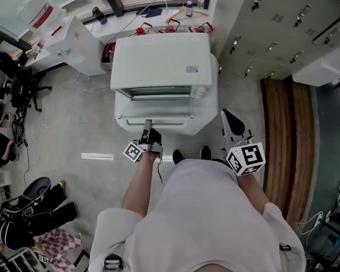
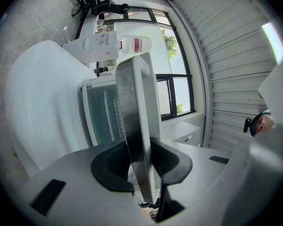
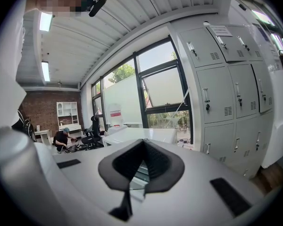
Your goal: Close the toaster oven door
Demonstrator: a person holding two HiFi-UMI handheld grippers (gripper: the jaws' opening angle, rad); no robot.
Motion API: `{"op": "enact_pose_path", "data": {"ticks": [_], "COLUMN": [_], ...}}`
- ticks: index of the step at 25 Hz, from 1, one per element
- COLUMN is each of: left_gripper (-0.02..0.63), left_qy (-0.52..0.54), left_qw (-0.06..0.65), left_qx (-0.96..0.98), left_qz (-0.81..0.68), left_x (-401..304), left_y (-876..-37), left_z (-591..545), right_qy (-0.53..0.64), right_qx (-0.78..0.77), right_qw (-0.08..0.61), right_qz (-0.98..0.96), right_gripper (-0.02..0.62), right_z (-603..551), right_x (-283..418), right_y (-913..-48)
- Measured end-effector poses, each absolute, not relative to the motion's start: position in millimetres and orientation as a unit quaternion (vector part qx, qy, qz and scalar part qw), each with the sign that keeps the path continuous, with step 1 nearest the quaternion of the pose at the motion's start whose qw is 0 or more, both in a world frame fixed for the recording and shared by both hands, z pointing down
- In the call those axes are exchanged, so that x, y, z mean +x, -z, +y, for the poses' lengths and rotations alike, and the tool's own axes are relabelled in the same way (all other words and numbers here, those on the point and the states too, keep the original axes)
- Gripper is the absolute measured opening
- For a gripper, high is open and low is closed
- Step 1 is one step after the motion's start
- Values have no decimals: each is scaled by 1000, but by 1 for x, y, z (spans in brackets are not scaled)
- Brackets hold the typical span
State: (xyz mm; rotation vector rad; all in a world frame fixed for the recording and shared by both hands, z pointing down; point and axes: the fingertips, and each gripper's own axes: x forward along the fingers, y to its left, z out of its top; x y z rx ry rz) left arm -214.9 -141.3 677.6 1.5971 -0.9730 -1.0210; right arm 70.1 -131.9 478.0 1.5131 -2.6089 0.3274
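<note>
The toaster oven (image 1: 161,61) stands ahead with its door (image 1: 158,117) part open. The left gripper (image 1: 148,130) clamps its fingers on the door's metal handle (image 2: 137,126). The right gripper (image 1: 233,128) idles aside, fingers closed on nothing. The smooth handle may slip as the door swings up, letting it fall open. A hard push may also shove the oven back.

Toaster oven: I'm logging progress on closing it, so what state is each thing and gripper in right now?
White toaster oven: open at the front.
Steel-edged glass oven door: open, held at its edge.
Left gripper: shut on the door.
Right gripper: shut, empty.
Grey metal lockers: doors shut.
</note>
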Motion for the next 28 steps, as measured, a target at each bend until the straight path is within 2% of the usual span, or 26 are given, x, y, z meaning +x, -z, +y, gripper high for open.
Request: {"op": "enact_pose_path", "data": {"ticks": [11, 28], "left_gripper": [100, 94], "left_qy": [439, 449], "left_qw": [472, 504], "left_qx": [656, 626], "left_qz": [-394, -392], "left_x": [-217, -217], "left_y": [-657, -645], "left_z": [-163, -191], "right_qy": [-108, -110], "right_qx": [507, 510], "right_qw": [48, 39], "right_qz": [-854, -852], "right_gripper": [8, 8], "right_z": [-134, -138], "right_x": [75, 79], "right_y": [-476, -473]}}
